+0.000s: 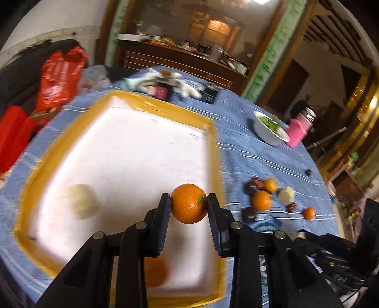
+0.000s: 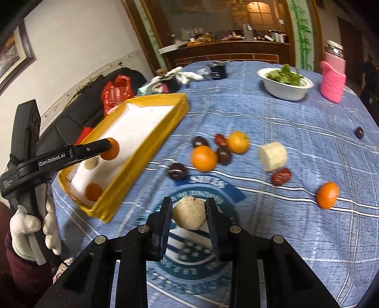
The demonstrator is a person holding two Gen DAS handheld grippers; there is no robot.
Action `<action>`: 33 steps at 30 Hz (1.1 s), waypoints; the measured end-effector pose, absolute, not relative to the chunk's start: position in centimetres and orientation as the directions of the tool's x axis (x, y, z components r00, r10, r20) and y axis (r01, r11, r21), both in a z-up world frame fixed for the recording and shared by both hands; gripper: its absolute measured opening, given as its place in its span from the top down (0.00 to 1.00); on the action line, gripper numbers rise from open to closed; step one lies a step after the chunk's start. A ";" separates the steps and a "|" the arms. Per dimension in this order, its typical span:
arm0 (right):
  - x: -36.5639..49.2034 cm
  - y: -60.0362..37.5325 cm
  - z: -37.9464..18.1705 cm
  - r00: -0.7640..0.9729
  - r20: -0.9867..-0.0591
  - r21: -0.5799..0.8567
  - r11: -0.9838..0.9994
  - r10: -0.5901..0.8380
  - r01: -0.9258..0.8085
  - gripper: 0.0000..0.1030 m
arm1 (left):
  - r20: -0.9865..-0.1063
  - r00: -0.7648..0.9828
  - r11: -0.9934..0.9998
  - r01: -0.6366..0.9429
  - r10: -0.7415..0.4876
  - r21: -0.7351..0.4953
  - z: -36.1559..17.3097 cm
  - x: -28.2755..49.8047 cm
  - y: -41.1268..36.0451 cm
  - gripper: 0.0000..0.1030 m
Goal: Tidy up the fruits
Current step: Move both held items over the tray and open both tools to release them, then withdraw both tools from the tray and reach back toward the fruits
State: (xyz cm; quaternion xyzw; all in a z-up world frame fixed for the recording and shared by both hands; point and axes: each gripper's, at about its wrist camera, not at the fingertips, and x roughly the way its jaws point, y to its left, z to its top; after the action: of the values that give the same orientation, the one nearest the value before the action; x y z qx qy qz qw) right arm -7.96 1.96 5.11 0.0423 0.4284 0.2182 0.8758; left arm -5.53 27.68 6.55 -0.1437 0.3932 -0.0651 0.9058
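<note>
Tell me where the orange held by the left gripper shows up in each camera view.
Left wrist: the held orange sits low centre, between the left gripper's pads, over the tray.
Right wrist: the same orange is at middle left, over the tray.
Shared landmark: the yellow-rimmed tray.

dim, warm indoor light with a bright ceiling lamp (image 1: pixel 260 2) glaring far behind the yellow tray (image 1: pixel 210 147). the tray's white floor blows out. motion blur smears tray and tablecloth (image 2: pixel 284 118); fisheye bending and black corners ring both views.
</note>
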 end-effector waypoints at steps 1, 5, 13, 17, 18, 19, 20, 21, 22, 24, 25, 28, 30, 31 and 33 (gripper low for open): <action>-8.0 2.7 5.3 0.534 -0.731 0.260 0.897 0.425 -0.358 0.69 | -0.692 0.689 0.952 -0.010 -0.216 -0.307 6.5 -5.7 28.4 0.70; -7.8 6.0 6.1 0.507 -0.726 0.270 0.871 0.465 -0.411 0.69 | -0.688 0.707 0.953 -0.066 -0.164 -0.295 6.4 -6.7 31.3 0.70; -5.8 13.2 6.2 0.446 -0.740 0.273 0.831 0.503 -0.485 0.68 | -0.693 0.711 0.952 -0.116 -0.121 -0.285 5.4 -7.6 34.3 0.70; -4.4 15.7 5.3 0.422 -0.756 0.275 0.828 0.501 -0.490 0.68 | -0.691 0.711 0.939 -0.133 -0.133 -0.317 4.9 -7.6 35.7 0.70; -4.2 16.1 5.1 0.419 -0.760 0.271 0.827 0.498 -0.492 0.68 | -0.688 0.712 0.936 -0.131 -0.141 -0.326 4.9 -7.6 35.9 0.70; -4.0 16.7 4.9 0.416 -0.765 0.263 0.828 0.492 -0.495 0.68 | -0.687 0.713 0.937 -0.129 -0.140 -0.325 4.9 -7.6 36.0 0.70; -3.9 17.0 4.7 0.416 -0.768 0.256 0.829 0.487 -0.498 0.68 | -0.686 0.714 0.938 -0.128 -0.139 -0.323 5.0 -7.7 35.9 0.69; -3.8 17.4 4.5 0.414 -0.773 0.247 0.830 0.480 -0.501 0.68 | -0.685 0.715 0.938 -0.127 -0.140 -0.323 5.0 -7.7 35.9 0.69; -3.6 17.9 4.2 0.413 -0.778 0.239 0.831 0.474 -0.503 0.68 | -0.685 0.714 0.937 -0.124 -0.145 -0.327 4.9 -7.6 35.9 0.69; -3.3 18.6 3.7 0.415 -0.786 0.220 0.833 0.459 -0.507 0.68 | -0.685 0.712 0.935 -0.119 -0.153 -0.333 4.8 -7.5 35.8 0.70; -3.2 18.7 3.6 0.417 -0.788 0.210 0.835 0.453 -0.509 0.68 | -0.685 0.712 0.935 -0.118 -0.155 -0.334 4.8 -7.5 35.7 0.70; -3.0 19.0 3.2 0.437 -0.788 0.184 0.843 0.434 -0.506 0.67 | -0.687 0.706 0.930 -0.115 -0.171 -0.349 4.7 -7.4 35.6 0.64; -2.7 18.7 3.2 0.444 -0.781 0.195 0.848 0.438 -0.493 0.50 | -0.685 0.706 0.922 -0.122 -0.180 -0.368 4.7 -7.4 35.7 0.43; -2.7 18.3 3.3 0.444 -0.774 0.212 0.845 0.452 -0.490 0.48 | -0.681 0.710 0.920 -0.124 -0.179 -0.371 4.8 -7.5 35.8 0.41; -2.9 17.8 3.7 0.456 -0.760 0.226 0.846 0.463 -0.482 0.40 | -0.675 0.716 0.917 -0.129 -0.178 -0.378 5.1 -7.6 35.9 0.40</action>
State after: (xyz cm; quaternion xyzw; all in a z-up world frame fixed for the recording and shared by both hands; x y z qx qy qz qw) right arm -2.85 17.76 3.74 -0.0110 0.4421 0.2769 0.8531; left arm -7.65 35.86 5.14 -0.2032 0.3768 -0.0136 0.9036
